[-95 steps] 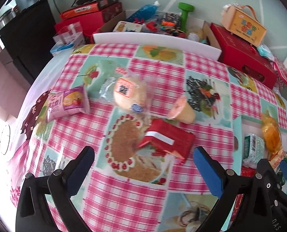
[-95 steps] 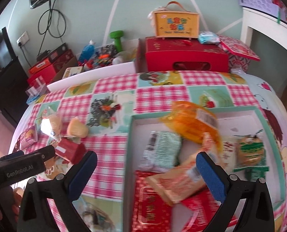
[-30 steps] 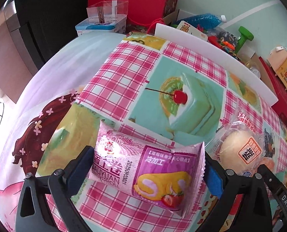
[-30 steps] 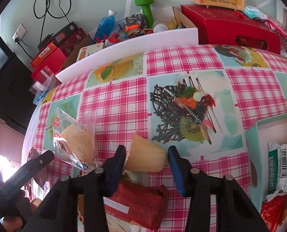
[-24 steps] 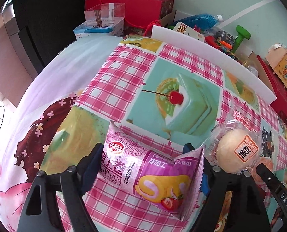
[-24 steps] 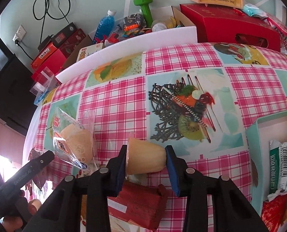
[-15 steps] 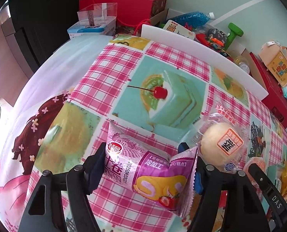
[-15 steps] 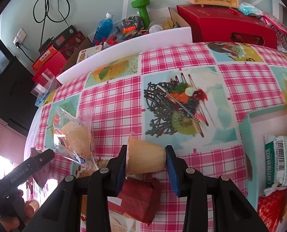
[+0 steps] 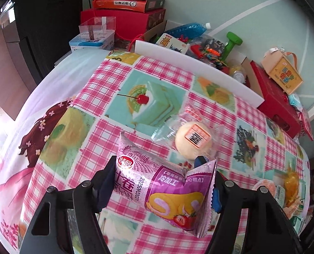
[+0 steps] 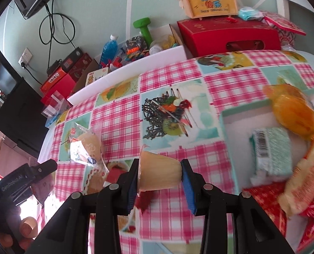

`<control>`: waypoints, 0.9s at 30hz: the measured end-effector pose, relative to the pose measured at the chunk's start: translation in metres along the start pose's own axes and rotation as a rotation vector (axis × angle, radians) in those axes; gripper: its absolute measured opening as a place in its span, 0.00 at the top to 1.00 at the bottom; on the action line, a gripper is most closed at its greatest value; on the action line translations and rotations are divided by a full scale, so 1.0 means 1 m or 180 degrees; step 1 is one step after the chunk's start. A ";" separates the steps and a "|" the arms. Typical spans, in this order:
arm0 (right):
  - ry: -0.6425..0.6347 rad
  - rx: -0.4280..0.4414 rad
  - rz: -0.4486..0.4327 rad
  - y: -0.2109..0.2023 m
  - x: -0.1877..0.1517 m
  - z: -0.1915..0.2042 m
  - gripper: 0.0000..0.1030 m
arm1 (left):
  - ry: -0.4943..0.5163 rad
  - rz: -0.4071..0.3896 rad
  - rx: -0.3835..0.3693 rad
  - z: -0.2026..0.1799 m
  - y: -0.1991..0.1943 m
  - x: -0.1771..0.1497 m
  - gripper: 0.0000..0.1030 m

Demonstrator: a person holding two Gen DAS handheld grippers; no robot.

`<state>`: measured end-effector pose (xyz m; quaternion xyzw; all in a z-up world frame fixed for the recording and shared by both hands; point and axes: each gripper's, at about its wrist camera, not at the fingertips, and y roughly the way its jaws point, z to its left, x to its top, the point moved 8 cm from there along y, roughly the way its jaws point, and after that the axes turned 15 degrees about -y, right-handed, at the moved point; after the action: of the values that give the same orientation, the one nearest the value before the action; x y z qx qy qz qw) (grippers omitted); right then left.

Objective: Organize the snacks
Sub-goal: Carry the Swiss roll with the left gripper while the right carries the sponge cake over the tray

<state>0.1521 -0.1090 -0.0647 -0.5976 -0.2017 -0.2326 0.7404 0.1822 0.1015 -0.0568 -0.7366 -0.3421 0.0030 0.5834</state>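
Observation:
My left gripper is shut on a purple swiss-roll cake packet, which hangs above the checked tablecloth. Just beyond it lies a round bun in clear wrap. My right gripper is shut on a tan jelly cup lying on its side between the pads, lifted off the cloth. To its right stands a teal-rimmed tray holding a green packet, an orange bag and red packets. A red packet lies under the right gripper.
The wrapped bun and the left gripper's body show at the left of the right wrist view. Behind the table stand red boxes, a yellow carry box, a green dumbbell, a blue bottle and a white board.
Both grippers closed on their snacks and lifted them off the cloth. The left rose with the purple packet; the right swung toward the tray with the jelly cup.

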 end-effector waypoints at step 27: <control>0.0325 -0.0566 -0.0468 -0.122 -0.016 -0.117 0.61 | 0.1021 0.0078 -0.0676 -0.167 -0.060 -0.120 0.29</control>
<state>0.0699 -0.2435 -0.0016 -0.6319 -0.1856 -0.3333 0.6747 0.1280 -0.0975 0.0009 -0.7891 -0.2341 -0.1435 0.5494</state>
